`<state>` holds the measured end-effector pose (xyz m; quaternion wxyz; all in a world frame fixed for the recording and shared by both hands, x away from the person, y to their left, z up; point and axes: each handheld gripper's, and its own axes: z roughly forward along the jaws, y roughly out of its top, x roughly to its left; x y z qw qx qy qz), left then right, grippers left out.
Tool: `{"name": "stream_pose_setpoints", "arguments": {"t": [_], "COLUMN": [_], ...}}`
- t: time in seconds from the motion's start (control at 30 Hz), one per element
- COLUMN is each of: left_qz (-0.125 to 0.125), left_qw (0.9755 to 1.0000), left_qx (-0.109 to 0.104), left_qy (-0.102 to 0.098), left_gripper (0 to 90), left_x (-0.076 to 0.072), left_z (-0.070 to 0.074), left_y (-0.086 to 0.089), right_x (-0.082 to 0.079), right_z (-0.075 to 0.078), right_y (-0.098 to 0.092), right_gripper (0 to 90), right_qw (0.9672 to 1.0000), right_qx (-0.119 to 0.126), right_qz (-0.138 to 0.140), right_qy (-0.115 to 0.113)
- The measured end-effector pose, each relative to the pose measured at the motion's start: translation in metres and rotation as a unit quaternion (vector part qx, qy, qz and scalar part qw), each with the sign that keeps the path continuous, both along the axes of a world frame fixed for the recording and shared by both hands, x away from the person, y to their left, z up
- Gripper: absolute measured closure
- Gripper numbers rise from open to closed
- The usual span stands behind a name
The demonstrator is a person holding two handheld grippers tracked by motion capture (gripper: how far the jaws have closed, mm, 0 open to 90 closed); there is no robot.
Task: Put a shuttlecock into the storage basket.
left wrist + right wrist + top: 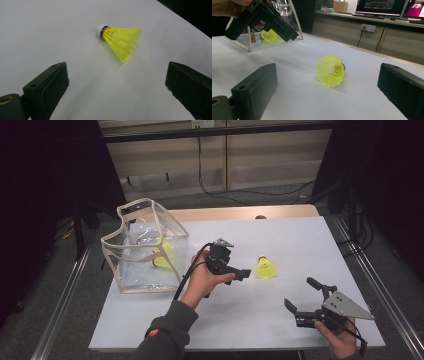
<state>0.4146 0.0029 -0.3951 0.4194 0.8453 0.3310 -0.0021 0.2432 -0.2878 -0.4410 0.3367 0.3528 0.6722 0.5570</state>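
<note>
My left gripper has its fingers spread wide and empty, and my right gripper, down at five o'clock on the table, is equally parted and holds nothing. At nine o'clock stands the clear bag, a yellow shuttlecock already inside. The loose shuttlecock lies on its side near the centre, just beyond my left gripper's tips, at twelve o'clock in its own view. I judge it feather-light, with a springy mesh skirt that crushes easily. I would pinch gently at the firm white cork.
</note>
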Motion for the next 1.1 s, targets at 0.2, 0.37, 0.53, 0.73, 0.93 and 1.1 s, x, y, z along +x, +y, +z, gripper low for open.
{"name": "stream_pose_setpoints", "arguments": {"t": [0.2,0.37,0.53,0.73,0.93,1.1], "left_qz": [-0.001,0.000,0.000,-0.002,-0.002,-0.003], "left_qw": [1.0000,1.0000,1.0000,1.0000,0.9999,0.9998], "left_qx": [0.001,0.002,-0.001,0.003,0.005,0.010], "left_qy": [-0.002,-0.004,-0.006,-0.008,-0.008,-0.016], "left_gripper": [6.2,7.1,8.2,9.0,9.8,12.4], "left_x": [0.000,-0.001,-0.002,-0.003,-0.004,-0.004], "left_z": [-0.004,-0.008,-0.011,-0.015,-0.019,-0.024], "left_y": [-0.003,-0.007,-0.010,-0.015,-0.020,-0.026], "right_x": [0.000,0.000,0.000,0.000,0.000,0.000], "right_z": [0.000,0.000,0.000,0.000,0.000,0.000], "right_y": [0.000,0.000,0.000,0.000,0.000,0.000], "right_gripper": [2.7,2.7,2.7,2.7,2.7,2.7], "right_qw": [1.0000,1.0000,1.0000,1.0000,1.0000,1.0000], "right_qx": [0.000,0.001,0.000,0.000,-0.001,-0.001], "right_qz": [0.000,0.000,0.000,0.000,0.000,0.000], "right_qy": [0.001,0.001,0.000,0.000,0.001,0.001]}}
